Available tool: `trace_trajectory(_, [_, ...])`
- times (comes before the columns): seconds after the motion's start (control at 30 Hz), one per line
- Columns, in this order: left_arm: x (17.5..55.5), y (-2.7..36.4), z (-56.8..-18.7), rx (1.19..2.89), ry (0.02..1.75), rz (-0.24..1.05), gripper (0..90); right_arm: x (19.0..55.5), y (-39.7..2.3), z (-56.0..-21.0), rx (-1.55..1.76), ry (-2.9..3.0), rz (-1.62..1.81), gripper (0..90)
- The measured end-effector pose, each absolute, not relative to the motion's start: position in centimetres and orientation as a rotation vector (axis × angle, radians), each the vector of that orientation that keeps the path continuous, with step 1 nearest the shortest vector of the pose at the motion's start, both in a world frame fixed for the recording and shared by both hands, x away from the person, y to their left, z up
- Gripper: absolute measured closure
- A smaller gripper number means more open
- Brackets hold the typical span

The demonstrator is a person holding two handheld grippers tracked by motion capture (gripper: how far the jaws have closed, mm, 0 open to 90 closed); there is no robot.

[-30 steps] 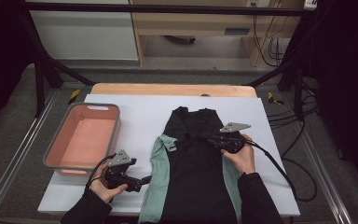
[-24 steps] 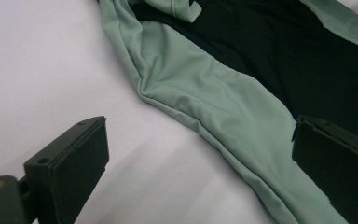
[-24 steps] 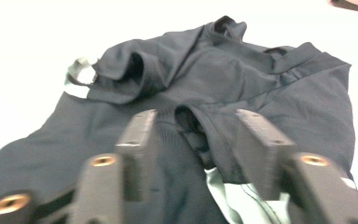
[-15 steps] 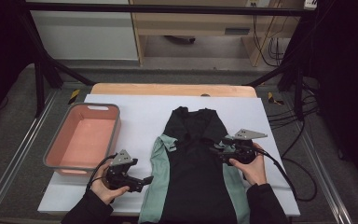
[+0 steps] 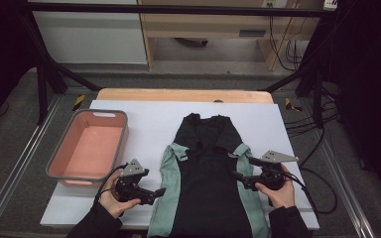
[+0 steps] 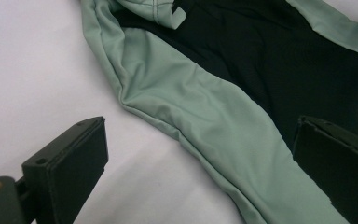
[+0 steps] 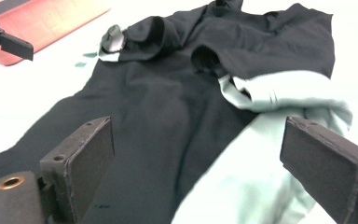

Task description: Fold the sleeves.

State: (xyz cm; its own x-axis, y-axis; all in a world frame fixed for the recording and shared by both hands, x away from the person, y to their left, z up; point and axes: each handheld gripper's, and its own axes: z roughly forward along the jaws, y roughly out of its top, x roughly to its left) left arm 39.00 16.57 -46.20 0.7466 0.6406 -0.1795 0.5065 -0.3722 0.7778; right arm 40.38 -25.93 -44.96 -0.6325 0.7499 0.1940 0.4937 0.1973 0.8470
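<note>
Garment (image 5: 206, 183), black with mint side panels, flat on white worktop (image 5: 144, 119), collar toward far edge, hem off near edge. Left tongs (image 5: 159, 192) wide open, holding nothing, just at left mint edge, which lies between jaws in left gripper view. Right tongs (image 5: 243, 171) have just been opening, now wide, gripping nothing, hovering over right mint panel (image 7: 256, 172). Pink bin (image 5: 59, 168) off to left, well apart. Likely between grasps in smoothing or folding; next calls for closing on each side edge, then lifting evenly.
</note>
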Motion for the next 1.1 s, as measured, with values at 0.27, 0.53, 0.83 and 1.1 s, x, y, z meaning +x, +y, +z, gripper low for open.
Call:
trace_trajectory(0.27, [38.7,16.0,-46.2,2.064,0.879,0.181,5.0,39.1,-27.2,-46.0,1.229,2.224,1.363,9.2])
trace_trajectory(0.53, [38.4,15.6,-46.3,2.092,0.916,0.205,14.1,38.2,-27.9,-46.8,1.266,2.23,1.318,10.4])
trace_trajectory(0.83, [38.1,14.9,-46.6,2.12,0.92,0.193,31.4,37.6,-28.4,-47.1,1.277,2.251,1.26,12.5])
trace_trajectory(1.1, [38.0,14.7,-46.9,2.138,0.939,0.192,45.8,37.2,-28.8,-47.5,1.285,2.269,1.221,18.4])
